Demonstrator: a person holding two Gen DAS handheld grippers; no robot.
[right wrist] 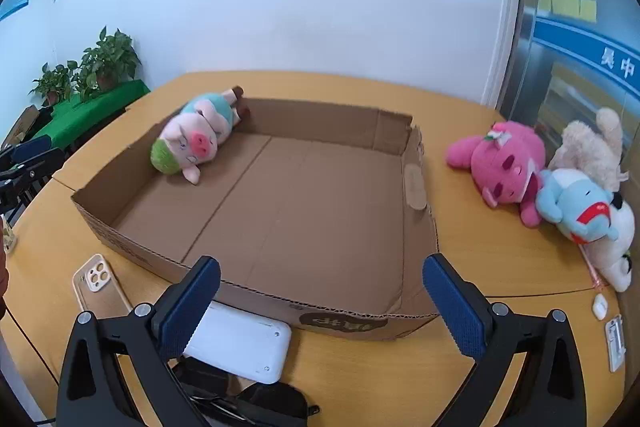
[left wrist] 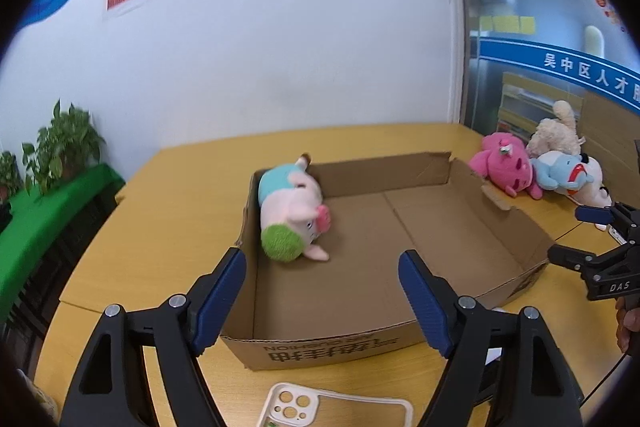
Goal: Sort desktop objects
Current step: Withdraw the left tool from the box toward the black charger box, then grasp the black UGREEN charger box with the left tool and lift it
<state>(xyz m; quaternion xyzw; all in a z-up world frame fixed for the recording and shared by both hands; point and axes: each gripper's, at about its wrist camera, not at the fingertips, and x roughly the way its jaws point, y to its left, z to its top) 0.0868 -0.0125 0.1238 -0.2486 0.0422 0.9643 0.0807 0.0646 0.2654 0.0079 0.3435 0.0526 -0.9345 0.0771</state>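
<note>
My left tool (left wrist: 322,277) hangs spread and empty over the near wall of the shallow corrugated cardboard box (right wrist: 304,311); the fuzzy pig plush (left wrist: 292,213) lies inside, far-left corner. My right tool (right wrist: 322,297) gapes too, with the pink plush (right wrist: 502,167) on the table (right wrist: 480,247) beyond.

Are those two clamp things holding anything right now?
No. The left hand-held gripper and right hand-held gripper are both open and empty, above the cardboard box.
</note>
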